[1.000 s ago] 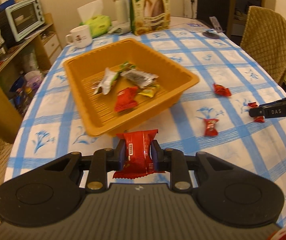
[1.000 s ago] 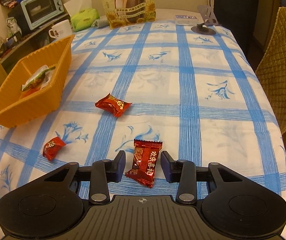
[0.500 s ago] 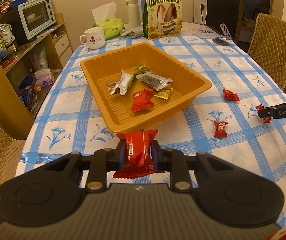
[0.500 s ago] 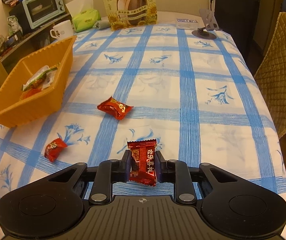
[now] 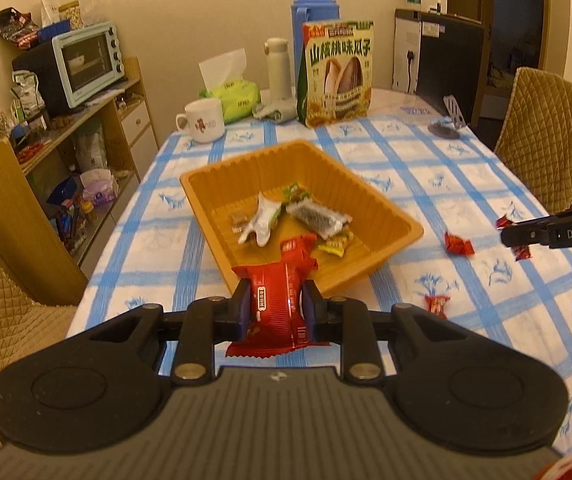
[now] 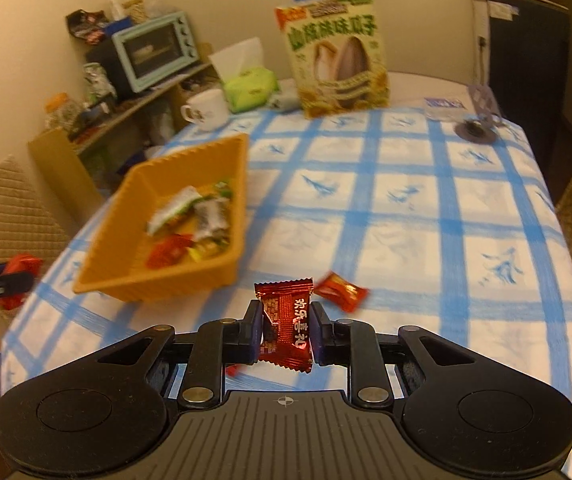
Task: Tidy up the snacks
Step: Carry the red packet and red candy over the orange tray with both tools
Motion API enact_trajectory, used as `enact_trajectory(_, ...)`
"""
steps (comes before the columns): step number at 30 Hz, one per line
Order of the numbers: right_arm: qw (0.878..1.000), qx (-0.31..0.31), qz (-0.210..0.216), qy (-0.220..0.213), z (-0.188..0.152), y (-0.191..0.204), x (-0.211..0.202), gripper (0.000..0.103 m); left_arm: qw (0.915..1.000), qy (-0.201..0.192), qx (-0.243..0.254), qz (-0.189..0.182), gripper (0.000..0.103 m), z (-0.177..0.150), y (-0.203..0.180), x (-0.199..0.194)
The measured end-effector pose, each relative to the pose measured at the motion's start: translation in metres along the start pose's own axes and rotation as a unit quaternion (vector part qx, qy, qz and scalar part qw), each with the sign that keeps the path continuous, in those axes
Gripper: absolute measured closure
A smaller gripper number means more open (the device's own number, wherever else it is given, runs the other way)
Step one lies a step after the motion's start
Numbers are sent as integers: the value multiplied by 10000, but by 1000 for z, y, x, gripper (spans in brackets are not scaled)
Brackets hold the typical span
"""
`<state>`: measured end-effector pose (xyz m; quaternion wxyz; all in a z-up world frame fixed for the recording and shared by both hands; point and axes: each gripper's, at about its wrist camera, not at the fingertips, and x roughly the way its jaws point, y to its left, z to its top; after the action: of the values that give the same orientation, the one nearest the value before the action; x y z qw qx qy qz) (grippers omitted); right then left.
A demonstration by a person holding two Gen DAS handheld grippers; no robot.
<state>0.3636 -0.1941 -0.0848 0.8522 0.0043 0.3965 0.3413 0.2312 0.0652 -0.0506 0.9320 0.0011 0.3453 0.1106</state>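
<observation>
Left gripper [image 5: 275, 304]: its fingers pinch a red snack packet [image 5: 275, 312] from both sides; the packet stands upright between them, above the near edge of the table.
Right gripper [image 6: 285, 326]: its fingers pinch a dark red candy [image 6: 288, 326] with white characters on the wrapper; the candy is clear of the cloth.
Orange tray [image 5: 386, 216]: it sits on the blue checked tablecloth [image 5: 426, 168], just beyond the left gripper; in the right view it is to the left.
Inside the tray: several wrapped snacks, among them a white-green one [image 5: 263, 220], a dark one in clear wrap [image 5: 318, 220], a red one [image 5: 296, 248] and a yellow one [image 5: 334, 245].
Loose candies: three small red ones lie on the cloth right of the tray [image 5: 458, 243] [image 5: 437, 305] [image 5: 504, 222]; another sits partly behind the right gripper's tip.
Far end of table: a big bag of sunflower seeds [image 5: 336, 72], a white mug [image 5: 203, 120], a tissue pack [image 5: 231, 94].
</observation>
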Motion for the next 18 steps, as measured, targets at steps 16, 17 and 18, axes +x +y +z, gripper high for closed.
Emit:
enact_trajectory(16, 9955, -541, 771, -136, 50, 63, 32, 78, 9998, -75, -163, -42, 79, 34, 8, 32)
enact_trajectory(17, 9952, -555, 801, -130, 52, 66, 36, 79, 9998, -75, -167, -43, 79, 36, 8, 35)
enact_trajectory(18, 9949, -564, 824, -123, 55, 68, 38, 78, 9998, -65, -172, -39, 79, 38, 9, 38)
